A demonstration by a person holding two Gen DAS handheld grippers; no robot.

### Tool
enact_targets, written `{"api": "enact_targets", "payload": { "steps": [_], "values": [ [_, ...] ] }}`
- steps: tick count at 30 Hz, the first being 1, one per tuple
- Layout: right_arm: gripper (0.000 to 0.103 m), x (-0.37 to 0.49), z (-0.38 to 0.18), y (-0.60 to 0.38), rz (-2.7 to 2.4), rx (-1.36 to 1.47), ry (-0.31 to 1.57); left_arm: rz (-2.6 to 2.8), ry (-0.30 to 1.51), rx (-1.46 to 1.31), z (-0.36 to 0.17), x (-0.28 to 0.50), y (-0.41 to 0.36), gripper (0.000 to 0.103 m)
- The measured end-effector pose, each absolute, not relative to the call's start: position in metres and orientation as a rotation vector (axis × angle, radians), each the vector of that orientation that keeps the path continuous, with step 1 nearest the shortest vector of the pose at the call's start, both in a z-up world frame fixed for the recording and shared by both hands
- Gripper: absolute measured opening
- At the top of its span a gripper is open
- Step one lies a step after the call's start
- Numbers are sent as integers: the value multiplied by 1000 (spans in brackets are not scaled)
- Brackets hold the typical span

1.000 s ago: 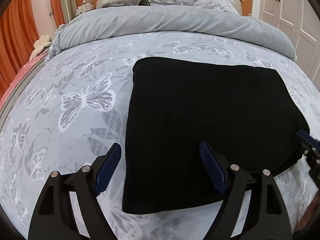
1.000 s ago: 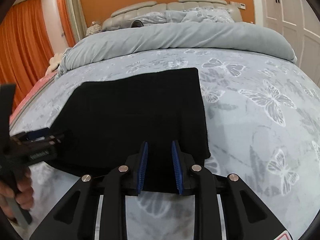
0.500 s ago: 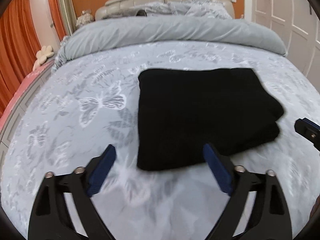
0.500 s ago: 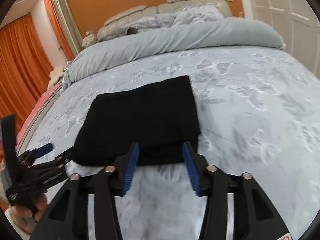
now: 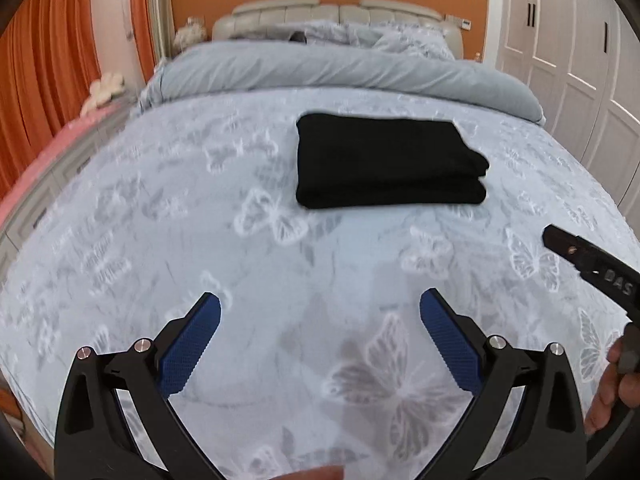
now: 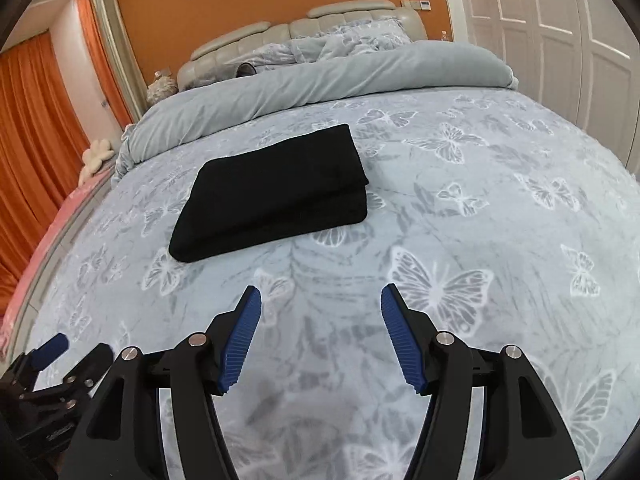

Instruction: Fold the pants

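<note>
Black pants (image 5: 386, 164) lie folded in neat stack on butterfly bedspread (image 5: 200, 220), now well apart from both tools. Left gripper (image 5: 320, 340) and right gripper (image 6: 320, 336) backed away, jaws just been opening, wide, nothing between. Fold looks finished.

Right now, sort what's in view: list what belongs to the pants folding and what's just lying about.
Job:
- pants, black, folded, lying on the bedspread
- left gripper, open, empty
- right gripper, open, empty

Lying about:
- rolled-back duvet
- pillows by the headboard
- soft toy at the bed's edge
</note>
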State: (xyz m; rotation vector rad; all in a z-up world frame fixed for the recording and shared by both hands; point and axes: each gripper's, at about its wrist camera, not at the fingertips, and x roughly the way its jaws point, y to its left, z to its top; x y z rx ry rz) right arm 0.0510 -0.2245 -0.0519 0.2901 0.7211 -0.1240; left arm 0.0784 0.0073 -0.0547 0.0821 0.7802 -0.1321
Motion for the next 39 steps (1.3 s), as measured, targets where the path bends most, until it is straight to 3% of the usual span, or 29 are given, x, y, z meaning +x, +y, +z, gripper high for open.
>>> {"api": "enact_targets", "payload": {
  "steps": [20,27,35,37,38,39],
  "values": [
    [61,61,-46,-230,-67,214,704,-109,779,118,-62,95,4,98],
    [70,148,-49,-269,-110,211,734,-145,803,116,-50,180,1,98],
    [71,248,-121,-306,-88,481,849,-147,969,-26,-115,305,11,97],
    [67,262,-138,-307,-47,562,863,-179,998,-82,-134,325,12,80],
    [41,267,-143,-307,25,608,847,-241,1024,-145,-139,330,14,53],
    [31,268,-141,-306,33,609,847,-299,1040,-219,-139,332,16,35]
  ]
}}
